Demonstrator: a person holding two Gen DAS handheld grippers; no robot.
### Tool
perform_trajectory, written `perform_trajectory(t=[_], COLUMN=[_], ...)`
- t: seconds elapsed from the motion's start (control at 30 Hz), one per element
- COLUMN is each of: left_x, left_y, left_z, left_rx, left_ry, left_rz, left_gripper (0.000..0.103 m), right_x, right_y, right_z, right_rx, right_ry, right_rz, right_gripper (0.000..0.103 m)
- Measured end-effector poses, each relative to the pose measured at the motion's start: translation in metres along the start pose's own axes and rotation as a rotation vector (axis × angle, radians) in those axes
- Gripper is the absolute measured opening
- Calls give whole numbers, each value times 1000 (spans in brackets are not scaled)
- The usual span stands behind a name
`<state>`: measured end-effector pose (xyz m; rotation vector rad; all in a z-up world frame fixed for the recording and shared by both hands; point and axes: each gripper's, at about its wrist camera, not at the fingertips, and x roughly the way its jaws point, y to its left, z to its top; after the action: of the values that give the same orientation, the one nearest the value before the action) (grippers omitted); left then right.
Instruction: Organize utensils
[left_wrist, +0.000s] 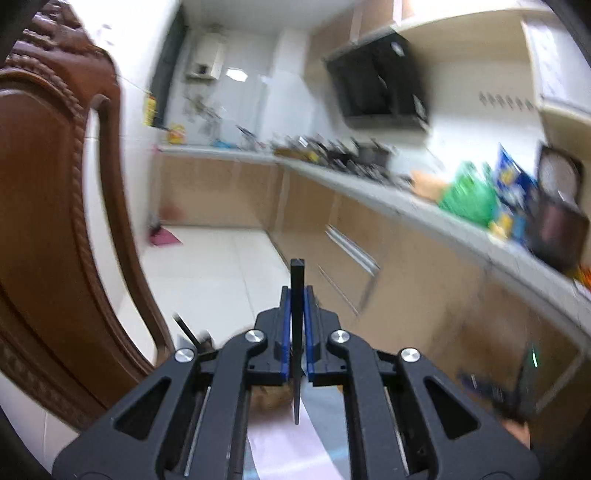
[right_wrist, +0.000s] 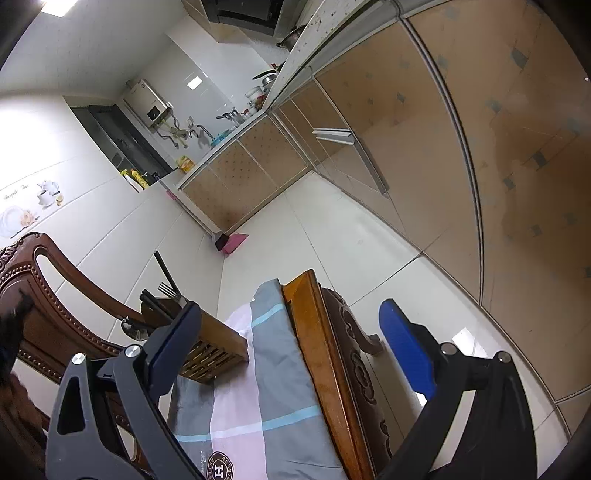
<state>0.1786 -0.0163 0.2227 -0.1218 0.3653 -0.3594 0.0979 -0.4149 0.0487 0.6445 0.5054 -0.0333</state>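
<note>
My left gripper is shut on a thin black chopstick that stands upright between its blue pads, raised above the table. In the right wrist view a wooden utensil holder lies on the cloth-covered table, with black chopsticks, a fork and a spoon sticking out of it. My right gripper is open wide and empty, its left finger close against the holder.
A carved wooden chair back stands at the left, also in the right wrist view. The table edge carries a grey and pink cloth. Kitchen cabinets and a cluttered counter run along the right.
</note>
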Motion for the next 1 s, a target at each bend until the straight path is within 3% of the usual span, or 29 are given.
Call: perform_trajectory(t=[0.13, 0.27, 0.43, 0.5, 0.57, 0.63, 0.67, 0.73, 0.87, 1.0], left_x=[24, 52, 97, 110, 111, 94, 78, 51, 0, -33], left_y=[20, 38, 60, 67, 65, 55, 49, 39, 22, 13], left_z=[19, 17, -20, -39, -61, -80, -91, -110, -155, -196], left_rx=[-51, -105, -155, -173, -167, -129, -109, -72, -56, -110], left_ry=[-59, -71, 10, 57, 99, 97, 77, 68, 110, 221], left_rz=[92, 150, 175, 153, 125, 104, 115, 112, 138, 162], left_gripper=[6, 6, 6, 6, 23, 85, 92, 98, 99, 99], right_x=[5, 10, 16, 18, 19, 19, 19, 19, 17, 11], right_y=[2, 1, 3, 6, 9, 14, 17, 27, 51, 87], right_z=[-1, -2, -2, -4, -5, -6, -8, -11, -26, -56], right_rx=[-4, -2, -6, -11, -23, -34, -45, -80, -177, -341], right_ry=[10, 19, 30, 36, 42, 44, 47, 57, 91, 131], right_rz=[3, 4, 8, 12, 17, 19, 21, 24, 29, 6], right_gripper=[94, 94, 94, 94, 94, 94, 94, 94, 94, 98])
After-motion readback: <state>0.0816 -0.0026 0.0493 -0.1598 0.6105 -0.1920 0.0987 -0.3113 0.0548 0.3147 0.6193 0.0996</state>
